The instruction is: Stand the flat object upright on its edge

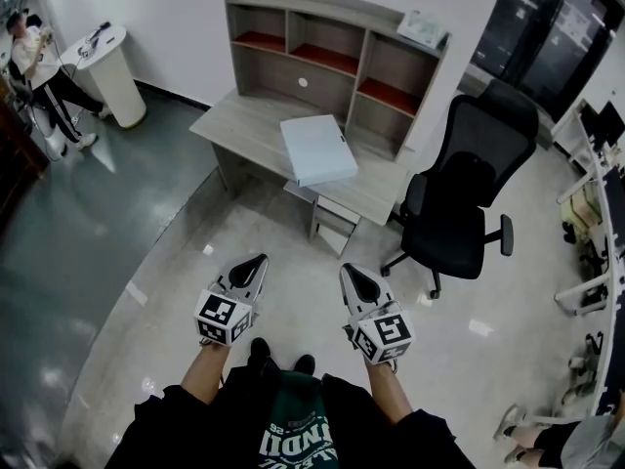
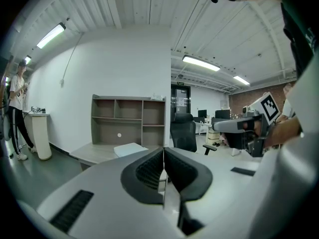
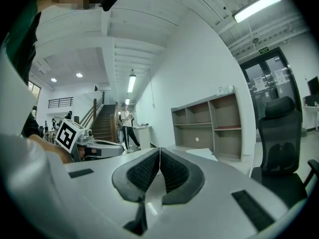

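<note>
**Both claws clenched and empty, with the approach not yet begun**

The person is standing on the glossy pale floor [image 1: 146, 262], well apart from the grey wooden surface [image 1: 244, 120] that is carrying a shelved hutch [image 1: 332, 57]. They are holding the left claw [image 1: 256, 260] and the right claw [image 1: 353, 271] out ahead, side by side. In both gripper views the jaws are pressing together, dark ribbed pads meeting with nothing between them.

The flat, pale blue-white rectangular panel [image 1: 317, 149] is lying face-flat on the surface in front of the hutch, turned askew, with its near corner reaching towards the front edge. A black mesh office chair [image 1: 469, 193] is standing just beside the surface on the right.

Judging from this, the task is sitting at its very first step, which is getting within reach. The next move is probably calling for a walk up to the surface and both claws releasing. One claw would then be pinching the near edge and tipping the panel up, with the other bracing it so it is not sliding or toppling.
</note>
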`<action>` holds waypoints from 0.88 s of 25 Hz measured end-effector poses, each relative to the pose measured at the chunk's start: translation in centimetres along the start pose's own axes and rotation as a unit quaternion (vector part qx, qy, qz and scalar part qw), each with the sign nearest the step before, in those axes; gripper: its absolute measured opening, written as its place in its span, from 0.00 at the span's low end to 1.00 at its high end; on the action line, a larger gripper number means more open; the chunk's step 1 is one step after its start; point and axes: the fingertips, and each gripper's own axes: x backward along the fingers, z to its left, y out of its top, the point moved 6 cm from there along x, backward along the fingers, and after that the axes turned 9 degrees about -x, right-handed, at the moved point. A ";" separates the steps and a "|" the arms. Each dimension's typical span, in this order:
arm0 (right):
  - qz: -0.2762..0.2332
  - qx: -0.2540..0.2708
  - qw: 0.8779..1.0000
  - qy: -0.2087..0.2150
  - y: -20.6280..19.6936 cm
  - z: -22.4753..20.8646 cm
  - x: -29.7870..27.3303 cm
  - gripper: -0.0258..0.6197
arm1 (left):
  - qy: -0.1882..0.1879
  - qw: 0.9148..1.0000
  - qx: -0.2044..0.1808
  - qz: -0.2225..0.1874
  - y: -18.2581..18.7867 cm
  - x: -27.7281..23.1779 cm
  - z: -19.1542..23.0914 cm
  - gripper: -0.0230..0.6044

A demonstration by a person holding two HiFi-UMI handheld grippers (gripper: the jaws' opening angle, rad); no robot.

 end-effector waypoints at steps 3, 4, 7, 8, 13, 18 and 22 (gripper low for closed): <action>0.003 0.003 1.000 0.000 -0.1 -0.1 0.2 0.09 | 0.004 1.000 0.001 0.000 0.1 0.1 -0.3 0.06; 0.004 0.004 1.000 0.000 -0.2 -0.1 0.3 0.09 | 0.006 1.000 0.002 0.000 0.1 0.2 -0.4 0.06; 0.009 0.008 1.000 0.001 -0.5 -0.2 0.8 0.09 | 0.012 1.000 0.009 0.000 -0.2 0.5 -1.0 0.06; 0.010 0.008 1.000 0.001 -0.6 -0.2 0.9 0.09 | 0.014 1.000 0.011 0.000 -0.3 0.5 -1.1 0.06; 0.015 0.009 1.000 0.000 -0.9 -0.6 0.7 0.09 | 0.010 1.000 0.019 0.004 -0.9 -0.2 -1.3 0.06; 0.018 0.015 1.000 0.003 -0.9 -1.3 -0.8 0.09 | 0.007 1.000 0.025 0.002 -1.2 -1.9 -0.1 0.06; 0.020 0.015 1.000 0.003 -0.6 -2.5 -3.1 0.09 | 0.000 1.000 0.028 0.002 -1.5 -4.2 1.5 0.06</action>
